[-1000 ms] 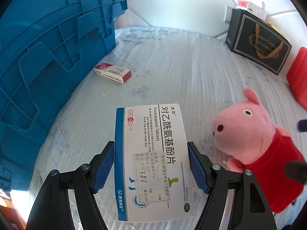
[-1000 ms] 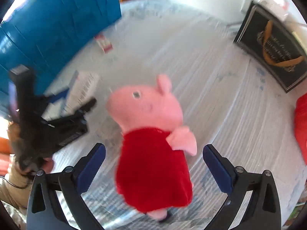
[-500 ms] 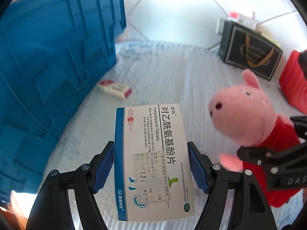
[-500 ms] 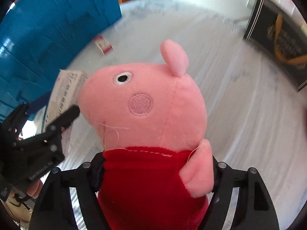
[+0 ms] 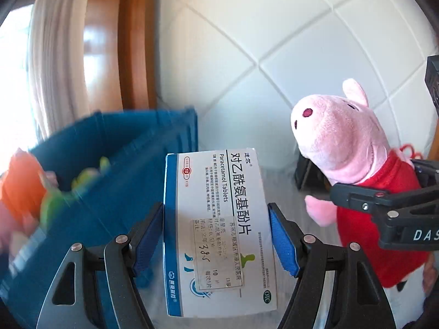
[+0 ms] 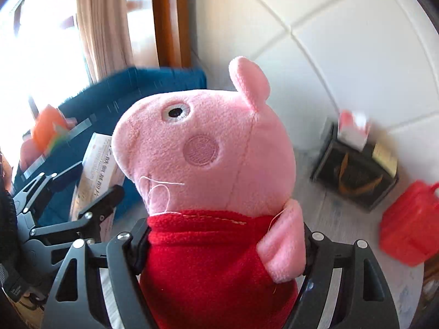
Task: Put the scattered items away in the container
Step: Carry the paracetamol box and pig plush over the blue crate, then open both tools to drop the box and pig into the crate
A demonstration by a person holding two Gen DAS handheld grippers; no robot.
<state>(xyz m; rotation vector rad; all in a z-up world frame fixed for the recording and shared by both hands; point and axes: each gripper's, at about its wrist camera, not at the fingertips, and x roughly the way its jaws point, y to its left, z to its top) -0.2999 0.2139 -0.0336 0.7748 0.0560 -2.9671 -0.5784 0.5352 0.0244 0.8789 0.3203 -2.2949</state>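
Note:
My left gripper (image 5: 216, 235) is shut on a white and blue paracetamol tablet box (image 5: 216, 219) and holds it in the air, right of the blue container (image 5: 109, 148). My right gripper (image 6: 225, 244) is shut on the red body of a pink pig plush toy (image 6: 208, 153), lifted off the table. The plush (image 5: 345, 148) and the right gripper (image 5: 389, 213) also show at the right of the left wrist view. The left gripper with the tablet box (image 6: 96, 170) shows at the left of the right wrist view, in front of the container (image 6: 131, 87). Blurred orange and green items (image 5: 24, 186) lie in the container.
A black gift bag (image 6: 354, 172) with a small red and white box (image 6: 354, 128) on top stands at the back right against the white padded wall. A red case (image 6: 408, 224) sits at the right. A curtain (image 5: 55, 54) and wooden frame are behind the container.
Both grippers have risen with their loads, so the views now look over the container's rim to the wall. The small red box on the table has left view.

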